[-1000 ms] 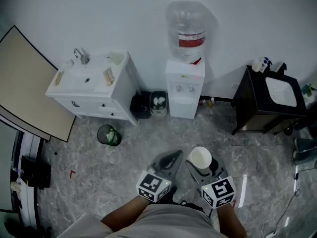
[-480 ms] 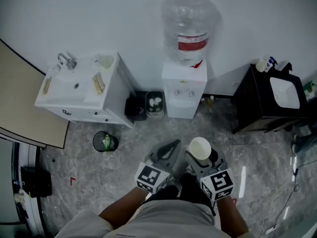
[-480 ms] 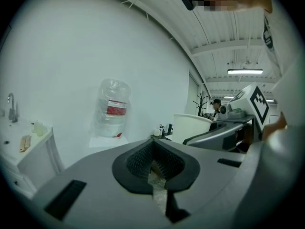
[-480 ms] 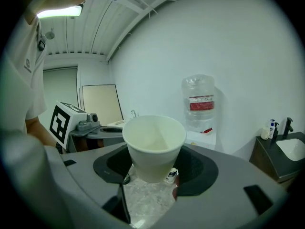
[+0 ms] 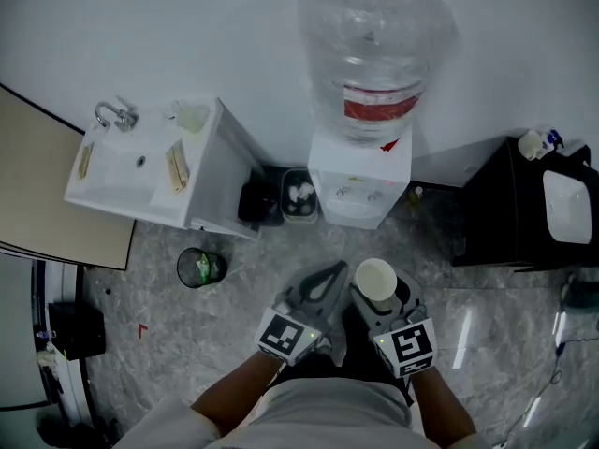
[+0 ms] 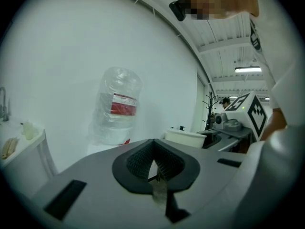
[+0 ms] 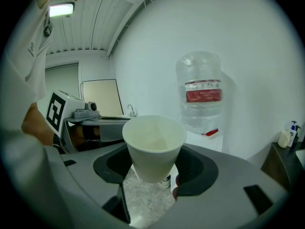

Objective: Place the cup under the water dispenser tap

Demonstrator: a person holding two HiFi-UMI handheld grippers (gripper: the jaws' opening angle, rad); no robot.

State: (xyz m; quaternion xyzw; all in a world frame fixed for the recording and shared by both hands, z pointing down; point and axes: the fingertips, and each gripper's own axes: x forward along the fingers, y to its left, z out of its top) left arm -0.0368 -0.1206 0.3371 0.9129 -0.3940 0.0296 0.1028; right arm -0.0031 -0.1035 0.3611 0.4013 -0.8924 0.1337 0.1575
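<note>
Right gripper view: cup (image 7: pixel 154 147) upright, mouth up, clamped by right gripper (image 7: pixel 155 173); left gripper (image 6: pixel 154 151) closed.

You are in what looks like a washroom corner set up inside a larger workspace. A white sink cabinet (image 5: pixel 140 171) with a tap (image 5: pixel 117 113) stands on one side and a black cabinet (image 5: pixel 519 218) with a basin (image 5: pixel 573 209) on the other. Between them a dispenser (image 5: pixel 360 171) and bins (image 5: pixel 299 195) line the bare wall (image 5: pixel 187 26) on a marbled floor (image 5: pixel 187 344). Overhead there is a ribbed ceiling (image 7: pixel 90 32) with a strip light (image 7: pixel 62 9).
</note>
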